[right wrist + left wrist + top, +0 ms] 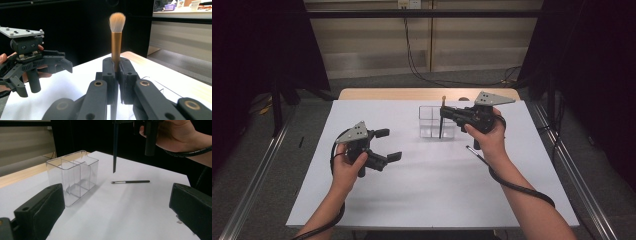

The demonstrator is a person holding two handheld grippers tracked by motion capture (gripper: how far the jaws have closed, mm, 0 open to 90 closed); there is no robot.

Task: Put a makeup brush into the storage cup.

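A clear plastic organiser [435, 121] with several compartments stands at the far middle of the white table; in the left gripper view this organiser [72, 176] is at the left. My right gripper [443, 113] is shut on a makeup brush [441, 121], held upright with its bristles up, right by the organiser. The brush [116, 42] has a gold ferrule and tan bristles, and its dark handle [115, 147] hangs above the table. A thin dark brush [130, 181] lies flat on the table behind that handle. My left gripper [388, 144] stands open at the left with nothing between its fingers.
The white board [432, 200] covers a wooden table [412, 93]. A black cable [512, 182] trails from my right gripper across the board. Metal rails [582, 195] run along both sides, and the wall with cables is beyond the far edge.
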